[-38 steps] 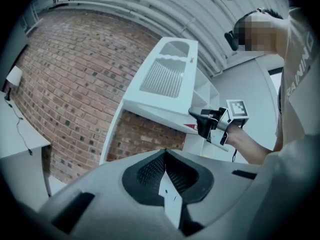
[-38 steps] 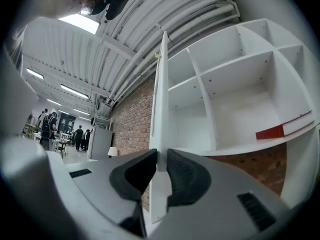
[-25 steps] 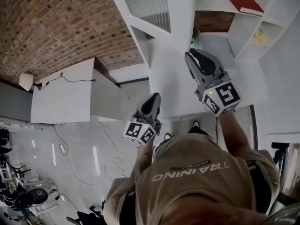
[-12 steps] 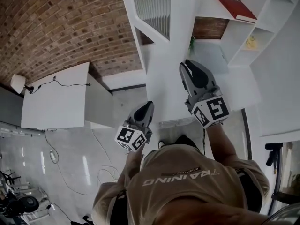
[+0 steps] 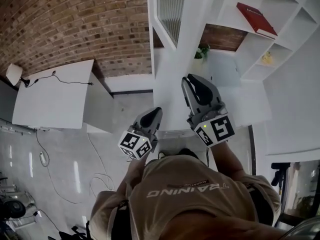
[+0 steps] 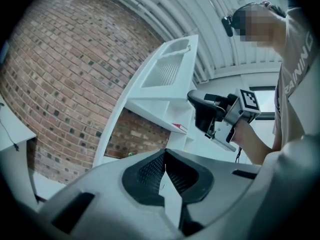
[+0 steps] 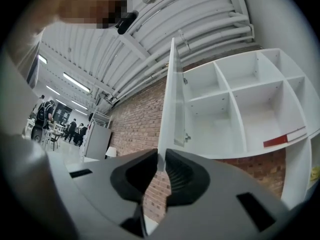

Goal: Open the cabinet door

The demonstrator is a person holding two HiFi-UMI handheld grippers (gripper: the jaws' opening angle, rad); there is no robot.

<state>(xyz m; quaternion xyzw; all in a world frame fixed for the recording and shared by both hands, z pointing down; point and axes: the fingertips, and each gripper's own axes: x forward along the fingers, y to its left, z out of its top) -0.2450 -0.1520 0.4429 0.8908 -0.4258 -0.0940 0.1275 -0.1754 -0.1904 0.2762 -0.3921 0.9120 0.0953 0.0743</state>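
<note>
The white cabinet door (image 5: 170, 6), with a ribbed glass panel, stands swung out from the open white shelves (image 5: 235, 19). In the right gripper view I see the door (image 7: 167, 99) edge-on, and its lower end runs down between the pads of my right gripper (image 7: 161, 159). Those jaws are closing on it. In the head view the right gripper (image 5: 188, 80) reaches up to the door's lower part. My left gripper (image 5: 157, 112) hangs lower and to the left, shut and holding nothing. The left gripper view shows its own jaws (image 6: 165, 154) together, with the door (image 6: 167, 69) and the right gripper (image 6: 194, 97) beyond.
A red book (image 5: 256, 13) lies on a shelf, and a small plant (image 5: 201, 50) stands in a lower compartment. A brick wall (image 5: 75, 24) rises behind. A white desk (image 5: 50, 96) with a lamp (image 5: 12, 74) and cables stands to the left.
The door has swung further out from the shelves. My right gripper has moved left and toward me along with it. The left gripper has shifted slightly left.
</note>
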